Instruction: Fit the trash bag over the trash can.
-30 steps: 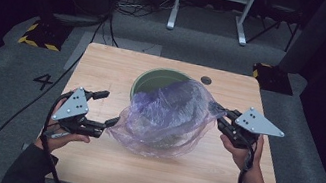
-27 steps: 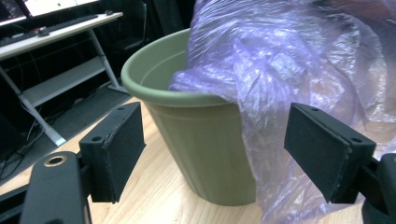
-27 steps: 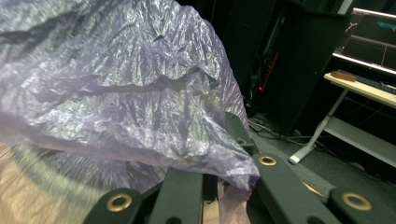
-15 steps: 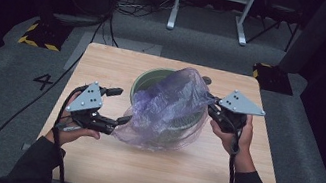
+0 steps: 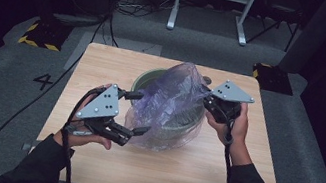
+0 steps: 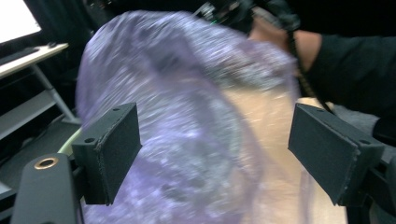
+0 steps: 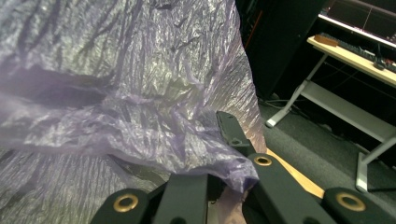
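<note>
The right gripper is clenched on the rim of the purple plastic bag, which drapes over the green bin on the table. The left gripper stands released, jaws wide beside the bag's near side, nothing pinched. To seat the liner well, the left should probably catch the loose film low and draw it outward over the bin's rim while the right keeps tension.

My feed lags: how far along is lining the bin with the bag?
Done: purple bag draped over the green bin. In hand: right tool pinches the bag's edge; left tool stands open beside it. Left: spread the mouth around the rim.
</note>
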Demonstrator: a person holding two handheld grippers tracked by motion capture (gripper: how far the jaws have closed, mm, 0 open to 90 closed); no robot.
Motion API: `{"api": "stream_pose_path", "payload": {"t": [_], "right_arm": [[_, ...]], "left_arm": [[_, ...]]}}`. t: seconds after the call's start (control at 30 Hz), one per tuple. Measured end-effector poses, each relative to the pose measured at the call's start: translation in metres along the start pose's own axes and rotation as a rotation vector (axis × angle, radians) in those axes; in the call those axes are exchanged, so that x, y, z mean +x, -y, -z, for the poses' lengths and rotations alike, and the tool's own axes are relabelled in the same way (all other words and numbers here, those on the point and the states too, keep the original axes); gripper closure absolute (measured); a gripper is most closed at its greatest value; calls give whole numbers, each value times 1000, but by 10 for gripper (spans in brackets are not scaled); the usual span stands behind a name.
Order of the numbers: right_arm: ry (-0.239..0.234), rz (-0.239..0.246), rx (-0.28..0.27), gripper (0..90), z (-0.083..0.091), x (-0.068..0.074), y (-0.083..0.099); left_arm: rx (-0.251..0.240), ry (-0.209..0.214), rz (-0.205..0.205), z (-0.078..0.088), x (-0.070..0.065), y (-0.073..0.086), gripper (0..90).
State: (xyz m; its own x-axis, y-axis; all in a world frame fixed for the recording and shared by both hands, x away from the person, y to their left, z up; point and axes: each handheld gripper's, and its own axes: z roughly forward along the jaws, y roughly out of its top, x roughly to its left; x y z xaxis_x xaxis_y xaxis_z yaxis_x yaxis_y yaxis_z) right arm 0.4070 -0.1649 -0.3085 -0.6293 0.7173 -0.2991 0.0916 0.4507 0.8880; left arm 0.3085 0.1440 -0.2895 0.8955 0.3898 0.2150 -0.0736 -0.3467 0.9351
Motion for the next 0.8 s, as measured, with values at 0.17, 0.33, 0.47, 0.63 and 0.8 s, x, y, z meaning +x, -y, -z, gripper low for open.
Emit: {"api": "stream_pose_path", "payload": {"t": [0.17,0.33,0.47,0.63,0.8], "right_arm": [[7,3,17,886,-4,-1,-1],[4,0,32,878,-7,-2,0],[-3,-1,35,877,-7,-2,1],[-5,4,53,868,-9,-4,4],[16,14,79,861,-15,-9,8]], "left_arm": [[45,0,-39,-7,-13,-6,152],[148,-88,-74,-24,-17,-3,195],[170,-165,-20,-29,-1,2,447],[154,-226,20,-23,29,11,714],[141,-246,74,-17,52,19,820]]}}
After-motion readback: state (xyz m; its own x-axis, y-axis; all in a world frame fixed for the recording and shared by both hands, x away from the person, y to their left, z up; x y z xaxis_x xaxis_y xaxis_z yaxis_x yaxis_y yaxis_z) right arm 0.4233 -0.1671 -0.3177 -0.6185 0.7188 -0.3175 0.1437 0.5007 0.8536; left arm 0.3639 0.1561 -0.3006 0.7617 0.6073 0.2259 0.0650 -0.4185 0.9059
